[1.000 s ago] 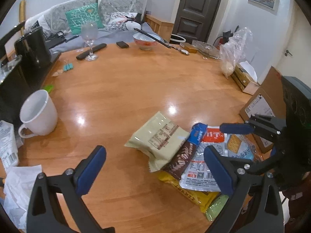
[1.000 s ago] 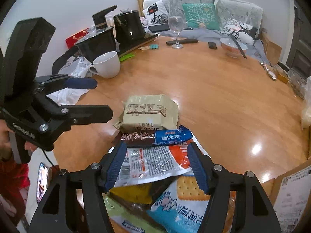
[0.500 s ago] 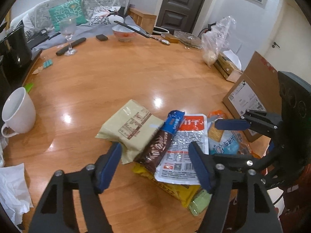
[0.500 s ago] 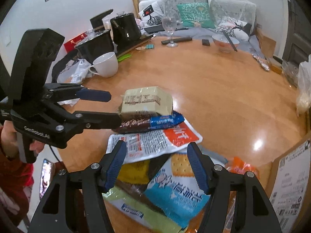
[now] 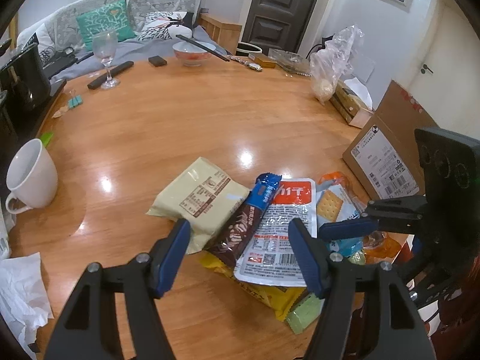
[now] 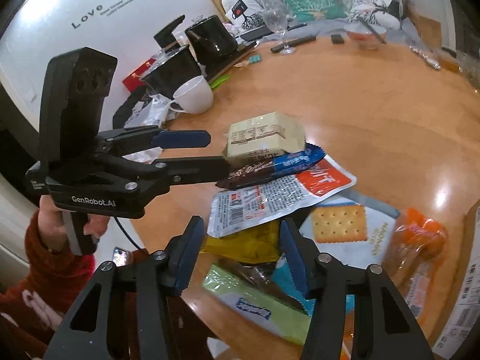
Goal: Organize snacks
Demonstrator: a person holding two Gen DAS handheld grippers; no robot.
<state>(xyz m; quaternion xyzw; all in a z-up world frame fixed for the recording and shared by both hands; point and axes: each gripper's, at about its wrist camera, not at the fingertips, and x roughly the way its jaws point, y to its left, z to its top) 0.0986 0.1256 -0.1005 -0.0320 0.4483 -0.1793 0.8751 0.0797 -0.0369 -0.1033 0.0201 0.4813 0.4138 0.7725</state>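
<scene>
The left gripper (image 5: pixel 240 249) hangs over the snack pile (image 5: pixel 270 228), jaws released. At 3 o'clock, the right gripper (image 6: pixel 240 249) jaws are closing, unclenched, over the yellow packet (image 6: pixel 243 244) on the worktop (image 5: pixel 180 126).

Left tool (image 5: pixel 240 249) agape over snack pile (image 5: pixel 255 225).

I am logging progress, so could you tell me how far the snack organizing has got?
Nothing looks sorted yet: the snack packets lie overlapped in one pile on the table. The left gripper hovers open over them; the right gripper is closing above the pile, gripping nothing. All sorting remains.
</scene>
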